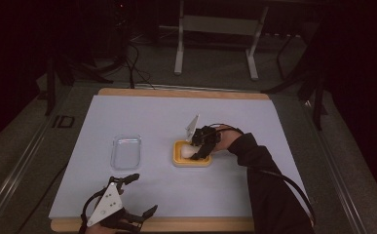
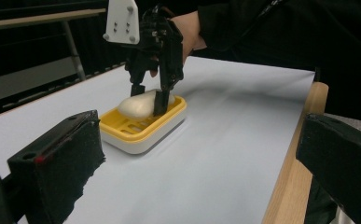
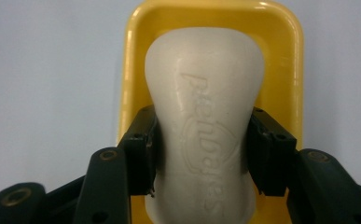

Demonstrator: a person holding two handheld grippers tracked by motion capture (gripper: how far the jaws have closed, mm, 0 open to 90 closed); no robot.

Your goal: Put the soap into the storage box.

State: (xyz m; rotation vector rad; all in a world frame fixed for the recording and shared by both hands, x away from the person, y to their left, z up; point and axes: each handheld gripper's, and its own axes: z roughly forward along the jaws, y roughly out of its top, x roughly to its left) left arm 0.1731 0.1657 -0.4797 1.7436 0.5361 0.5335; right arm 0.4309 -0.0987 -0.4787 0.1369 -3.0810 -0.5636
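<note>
A white bar of soap with raised lettering sits between the pads of my right gripper, which is shut on its sides. The bar is inside the rim of a yellow soap dish; whether it rests on the grate I cannot tell. From above, the right gripper points down over the dish at the middle of the table. In the left gripper view the soap lies tilted in the dish. My left gripper stands open and empty near the front edge.
A clear plastic lid or tray lies left of the dish on the pale sheet. The wooden table edge runs along the front. A metal table frame stands on the floor beyond.
</note>
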